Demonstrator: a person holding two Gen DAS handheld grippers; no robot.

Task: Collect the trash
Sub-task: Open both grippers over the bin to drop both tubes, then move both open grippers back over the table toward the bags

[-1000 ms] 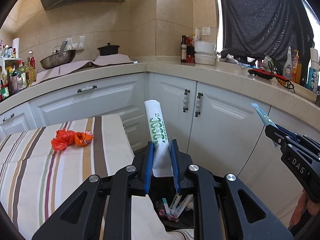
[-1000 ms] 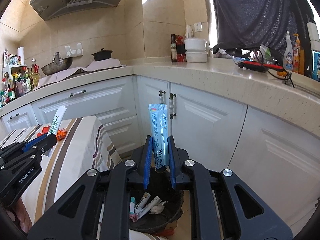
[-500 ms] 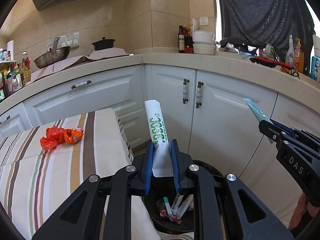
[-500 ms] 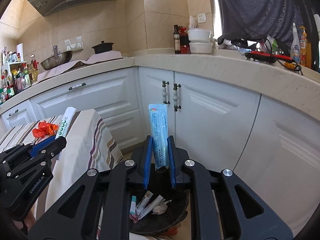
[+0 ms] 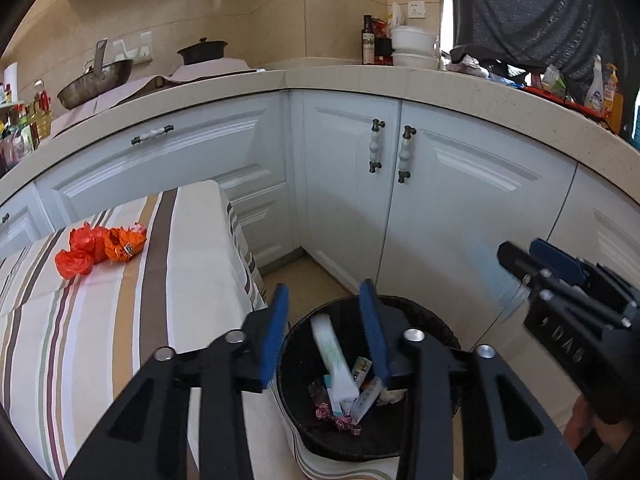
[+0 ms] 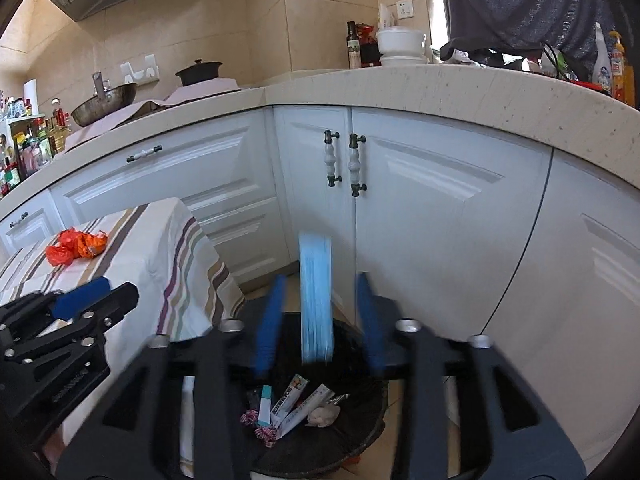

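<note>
Black bin (image 5: 436,324): several wrappers. Two grippers (image 5: 324,328) (image 6: 320,312) just opened, gripping nothing; white packet (image 5: 334,356), blue packet (image 6: 316,296) loose.

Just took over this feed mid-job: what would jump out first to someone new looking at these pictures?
The blurred blue packet hanging free between the right gripper's jaws, which have just been opening, right above the black bin on the floor. Under the left gripper, also just opened, a white wrapper already lies in the bin. Further left, orange wrappers sit on the striped tablecloth.
</note>
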